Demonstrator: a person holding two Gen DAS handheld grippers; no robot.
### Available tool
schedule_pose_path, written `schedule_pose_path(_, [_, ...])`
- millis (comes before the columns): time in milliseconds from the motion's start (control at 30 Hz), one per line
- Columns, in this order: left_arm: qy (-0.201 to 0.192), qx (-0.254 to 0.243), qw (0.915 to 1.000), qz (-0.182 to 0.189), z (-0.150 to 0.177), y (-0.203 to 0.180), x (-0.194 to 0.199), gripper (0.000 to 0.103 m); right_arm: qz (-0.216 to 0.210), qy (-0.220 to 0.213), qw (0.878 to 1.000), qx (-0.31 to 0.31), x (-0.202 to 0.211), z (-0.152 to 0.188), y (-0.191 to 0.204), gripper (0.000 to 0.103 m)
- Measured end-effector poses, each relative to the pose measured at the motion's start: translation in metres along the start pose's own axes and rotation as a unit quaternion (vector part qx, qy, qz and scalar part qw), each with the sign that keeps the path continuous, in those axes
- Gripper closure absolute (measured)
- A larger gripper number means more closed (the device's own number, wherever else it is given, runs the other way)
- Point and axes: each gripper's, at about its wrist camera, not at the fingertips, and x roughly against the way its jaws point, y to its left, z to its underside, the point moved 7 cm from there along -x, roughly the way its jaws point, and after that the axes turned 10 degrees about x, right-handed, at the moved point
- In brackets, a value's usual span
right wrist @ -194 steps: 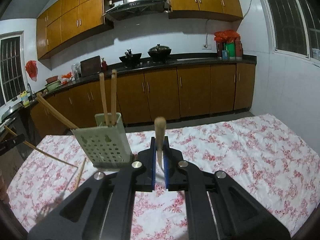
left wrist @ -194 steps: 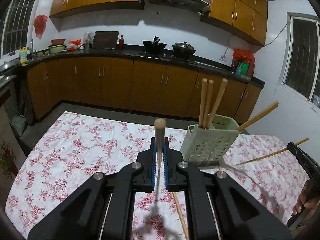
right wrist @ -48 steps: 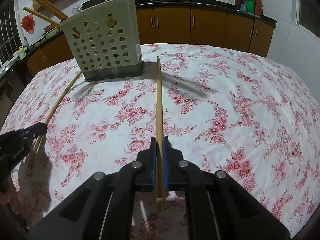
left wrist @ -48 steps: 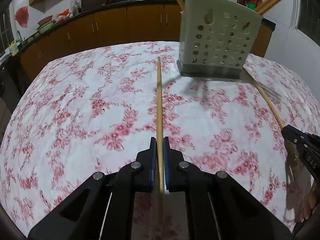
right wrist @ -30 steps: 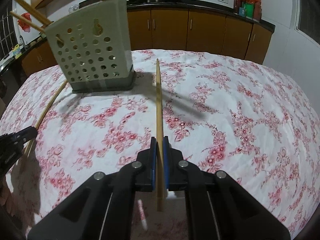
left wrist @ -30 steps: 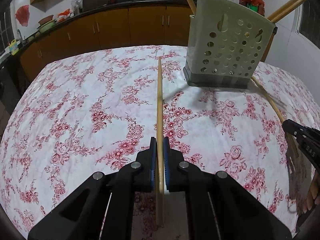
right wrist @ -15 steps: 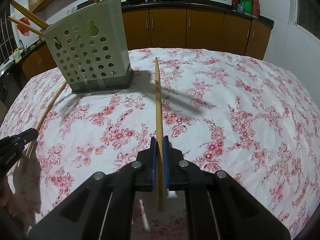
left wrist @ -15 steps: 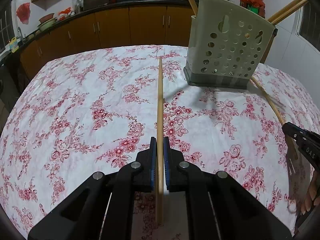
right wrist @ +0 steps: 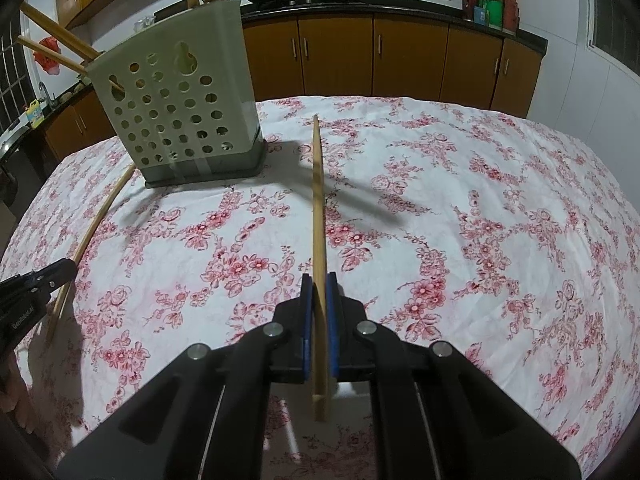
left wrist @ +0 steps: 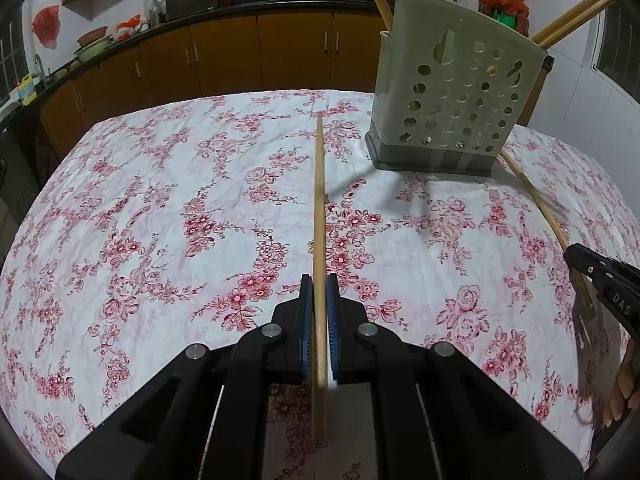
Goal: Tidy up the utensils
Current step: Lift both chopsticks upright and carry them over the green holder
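Note:
A pale green perforated utensil holder (left wrist: 452, 100) stands on the floral tablecloth with several wooden chopsticks in it; it also shows in the right wrist view (right wrist: 184, 96). My left gripper (left wrist: 319, 292) is shut on a wooden chopstick (left wrist: 319, 208) that points forward, left of the holder. My right gripper (right wrist: 315, 292) is shut on another wooden chopstick (right wrist: 318, 200), right of the holder. Each gripper's chopstick shows in the other view, along the table edge: the right one's (left wrist: 536, 204) and the left one's (right wrist: 96, 220).
The floral tablecloth (left wrist: 160, 208) covers the whole table. Brown kitchen cabinets (left wrist: 260, 56) and a dark counter with pots run along the back wall. The other gripper shows at the right edge of the left wrist view (left wrist: 600, 284) and the left edge of the right wrist view (right wrist: 36, 284).
Both grippers have risen slightly and tilted up since a second ago, each still holding its chopstick. The holder looks a little farther off and lower in both views.

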Motion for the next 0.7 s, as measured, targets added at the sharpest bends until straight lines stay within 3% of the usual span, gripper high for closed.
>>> schedule_pose_path(100, [-0.006, -0.002, 1.0000, 0.007, -0.001, 0.000, 0.007, 0.095, 0.000, -0.024, 1.000, -0.004, 0.016, -0.007, -0.005, 0.095])
schedule_pose_path(333, [-0.060, 0.011, 0.9975, 0.037, -0.025, 0.002, 0.047, 0.095, 0.008, -0.095, 0.995, -0.020, 0.064, -0.035, -0.023, 0.095])
schedule_pose_path(700, [-0.145, 0.044, 0.9858, 0.072, -0.077, 0.002, 0.107, 0.095, 0.014, -0.181, 0.983, -0.033, 0.122, -0.075, -0.039, 0.095])
